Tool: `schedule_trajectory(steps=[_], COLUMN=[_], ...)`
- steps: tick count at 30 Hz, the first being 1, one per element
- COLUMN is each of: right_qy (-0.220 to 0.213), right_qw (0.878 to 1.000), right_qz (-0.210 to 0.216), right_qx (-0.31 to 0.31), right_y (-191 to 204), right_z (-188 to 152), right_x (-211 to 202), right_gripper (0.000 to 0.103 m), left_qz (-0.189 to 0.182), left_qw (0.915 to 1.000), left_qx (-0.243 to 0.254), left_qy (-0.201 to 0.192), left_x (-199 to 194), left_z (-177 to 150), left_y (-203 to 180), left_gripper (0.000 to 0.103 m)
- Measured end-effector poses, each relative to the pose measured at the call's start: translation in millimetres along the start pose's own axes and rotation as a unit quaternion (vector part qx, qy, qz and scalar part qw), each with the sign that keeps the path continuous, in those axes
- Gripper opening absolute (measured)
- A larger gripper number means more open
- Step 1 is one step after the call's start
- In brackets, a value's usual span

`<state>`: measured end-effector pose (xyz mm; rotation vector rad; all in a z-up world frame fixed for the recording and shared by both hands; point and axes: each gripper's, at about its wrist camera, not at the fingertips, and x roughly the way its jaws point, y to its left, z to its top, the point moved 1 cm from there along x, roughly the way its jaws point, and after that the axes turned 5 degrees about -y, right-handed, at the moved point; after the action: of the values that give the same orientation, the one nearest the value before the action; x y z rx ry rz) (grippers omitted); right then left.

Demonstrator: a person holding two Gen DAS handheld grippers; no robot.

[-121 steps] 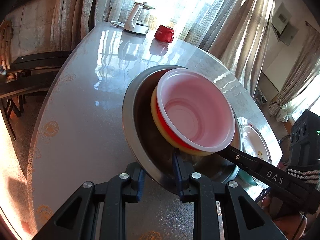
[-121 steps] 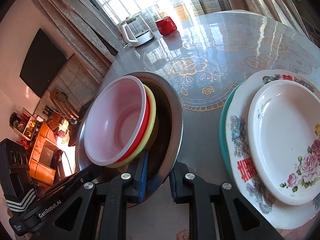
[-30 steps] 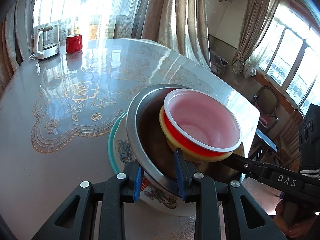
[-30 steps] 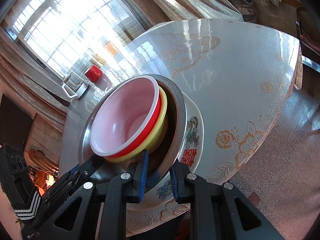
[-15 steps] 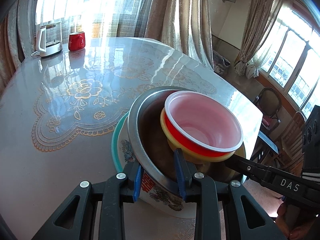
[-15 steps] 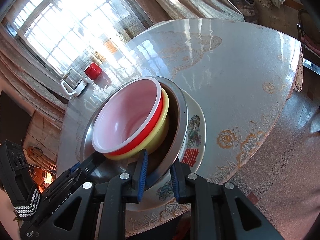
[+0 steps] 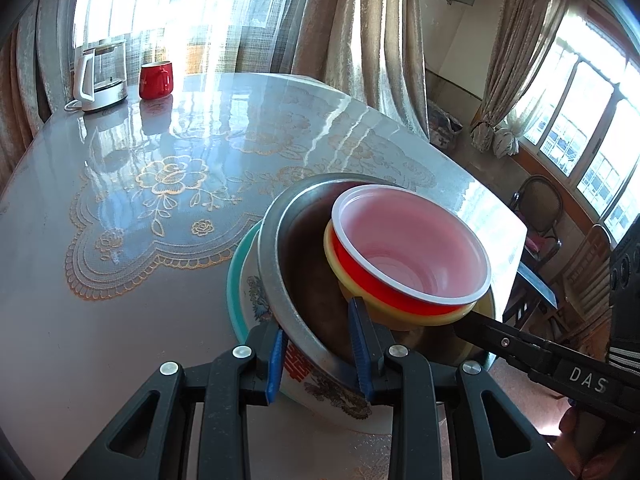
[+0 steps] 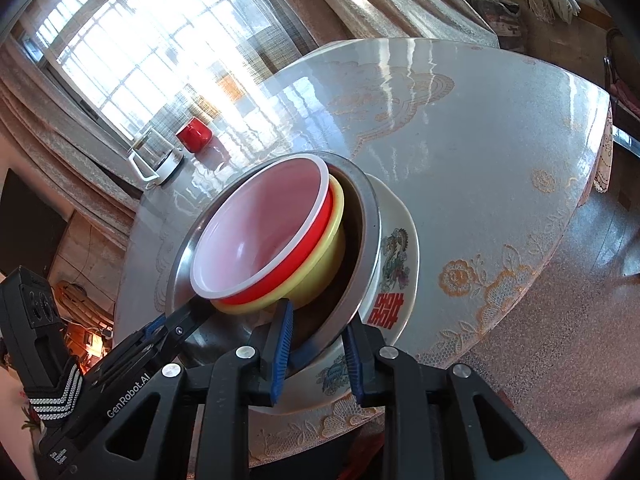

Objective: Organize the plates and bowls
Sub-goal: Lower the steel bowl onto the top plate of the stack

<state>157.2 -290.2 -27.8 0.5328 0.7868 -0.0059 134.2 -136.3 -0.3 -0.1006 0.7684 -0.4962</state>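
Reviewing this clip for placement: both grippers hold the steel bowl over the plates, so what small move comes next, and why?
Probably open both grippers and let go. The steel bowl, with the red bowl nested inside, already appears to sit on the decorated plate, while the left gripper and right gripper clamp its rim.

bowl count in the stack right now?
3: metal bowl sitting on the plates, yellow bowl inside it, red bowl nested on top. More could be hidden beneath the red one.
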Motion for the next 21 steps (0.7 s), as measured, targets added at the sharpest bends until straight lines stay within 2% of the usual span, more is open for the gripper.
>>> schedule_trajectory(steps=[13, 21], right_qy=[-0.015, -0.02], right_qw=[1.0, 1.0], right_qz=[-0.004, 0.02], right_qx=[-0.004, 0.012], right_y=[-4, -10], right_z=[1, -3], right_x=[-4, -11], right_gripper=[0.023, 0.025], left_qz=[-0.007, -0.012], left_qw=[1.0, 0.9999], left_qx=[0.002, 0.006], left_qy=[0.0, -0.009], left_x=[-10, -22], left_z=[-3, -9], left_y=[-2, 2], left_gripper=[0.032, 0.032])
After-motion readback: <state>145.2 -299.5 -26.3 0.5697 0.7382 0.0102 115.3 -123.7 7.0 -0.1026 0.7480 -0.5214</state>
